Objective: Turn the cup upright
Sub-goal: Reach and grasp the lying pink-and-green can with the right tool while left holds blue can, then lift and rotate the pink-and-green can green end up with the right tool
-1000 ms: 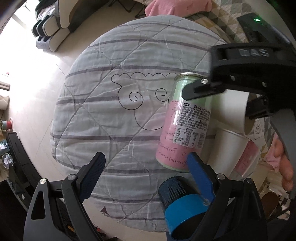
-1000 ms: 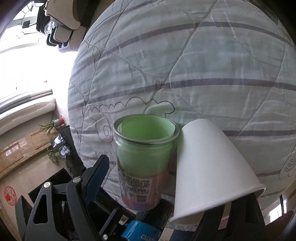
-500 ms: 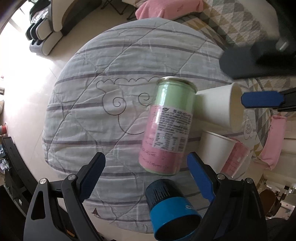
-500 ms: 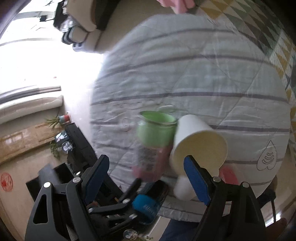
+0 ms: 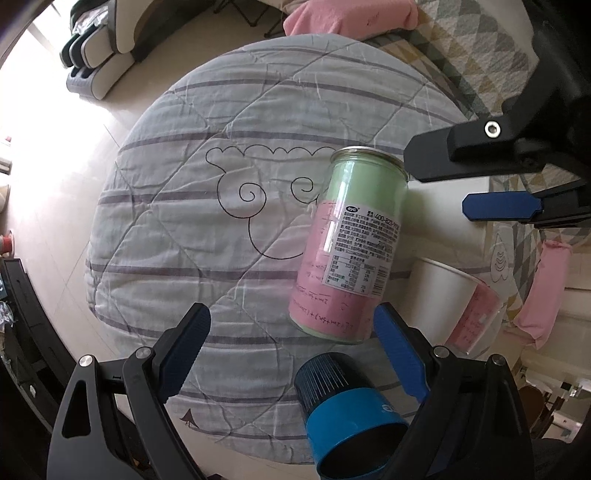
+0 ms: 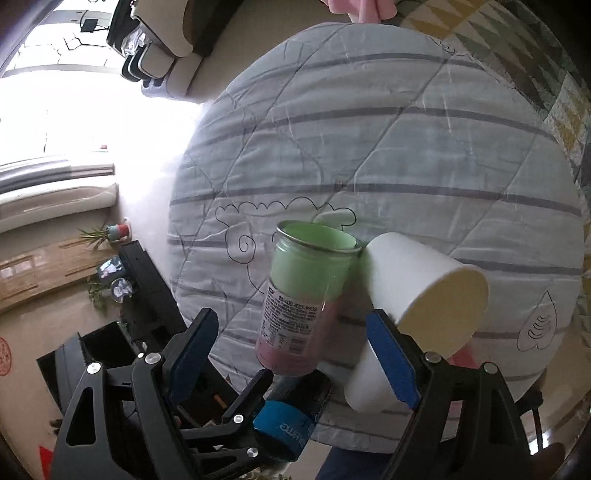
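A white paper cup [image 6: 424, 284] stands mouth up on the round quilted table [image 6: 369, 147], tilted in the fisheye view; in the left wrist view only a strip of it [image 5: 443, 206] shows behind the right gripper. A tall green and pink jar [image 5: 351, 247] stands right beside it. My right gripper [image 6: 291, 354] is open above the table, clear of the cup. It also shows in the left wrist view [image 5: 461, 192] at the upper right. My left gripper [image 5: 291, 336] is open and empty over the near part of the table.
A blue cup [image 5: 347, 410] stands at the near table edge. A second white paper cup [image 5: 439, 295] and a pink-filled glass [image 5: 476, 321] stand at the right. Pink cloths [image 5: 351, 18] lie on a patterned bed beyond. The floor [image 5: 55, 155] surrounds the table.
One second ago my right gripper held the white cup upside down. It has set the cup mouth up beside the jar, opened and pulled back.
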A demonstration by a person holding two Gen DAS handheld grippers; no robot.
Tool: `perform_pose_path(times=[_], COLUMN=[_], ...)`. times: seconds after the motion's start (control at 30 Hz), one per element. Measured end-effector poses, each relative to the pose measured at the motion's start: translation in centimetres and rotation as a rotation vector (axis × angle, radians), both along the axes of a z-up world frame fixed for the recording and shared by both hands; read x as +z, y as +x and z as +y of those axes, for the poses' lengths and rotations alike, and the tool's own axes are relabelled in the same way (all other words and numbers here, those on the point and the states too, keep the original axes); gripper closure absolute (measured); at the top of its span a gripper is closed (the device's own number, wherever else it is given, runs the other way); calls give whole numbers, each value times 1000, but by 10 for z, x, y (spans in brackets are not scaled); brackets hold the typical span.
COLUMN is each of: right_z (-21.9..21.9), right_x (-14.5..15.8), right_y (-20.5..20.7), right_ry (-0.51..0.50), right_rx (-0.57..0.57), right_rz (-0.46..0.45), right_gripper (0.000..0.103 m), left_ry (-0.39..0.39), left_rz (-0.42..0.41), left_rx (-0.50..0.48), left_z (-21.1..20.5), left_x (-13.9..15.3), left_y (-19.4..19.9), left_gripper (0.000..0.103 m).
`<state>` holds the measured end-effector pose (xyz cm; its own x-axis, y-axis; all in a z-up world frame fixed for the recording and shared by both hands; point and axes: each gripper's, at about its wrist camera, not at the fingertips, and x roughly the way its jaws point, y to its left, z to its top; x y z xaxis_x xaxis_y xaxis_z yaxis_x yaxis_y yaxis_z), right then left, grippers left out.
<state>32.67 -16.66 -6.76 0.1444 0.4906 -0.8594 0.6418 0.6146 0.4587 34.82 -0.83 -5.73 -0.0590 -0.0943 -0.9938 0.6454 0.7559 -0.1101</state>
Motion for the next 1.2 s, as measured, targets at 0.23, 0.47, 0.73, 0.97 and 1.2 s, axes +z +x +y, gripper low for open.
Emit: perform_pose_path(times=[0.23, 0.47, 0.73, 0.97, 1.2], right_z=[-5, -25, -7, 15, 10], right_x=[-2, 12, -20, -58, -64], right_y=[-5, -22, -6, 12, 10], right_ry=[-9, -59, 40, 48, 16], right_rx=[-10, -37, -41, -23, -49], right_rz=[5, 24, 42, 68, 25], right_gripper=[19, 19, 19, 19, 22], left_ry=[-10, -21, -7, -5, -10], left_rz=[4, 7, 8, 3, 19], left_rx=[-9, -32, -29, -5, 9], left_z=[-4, -14, -8, 6, 9], left_x=[2, 3, -2, -10, -19], left_y=[-1, -3, -1, 0, 3], left_gripper=[12, 11, 11, 11, 11])
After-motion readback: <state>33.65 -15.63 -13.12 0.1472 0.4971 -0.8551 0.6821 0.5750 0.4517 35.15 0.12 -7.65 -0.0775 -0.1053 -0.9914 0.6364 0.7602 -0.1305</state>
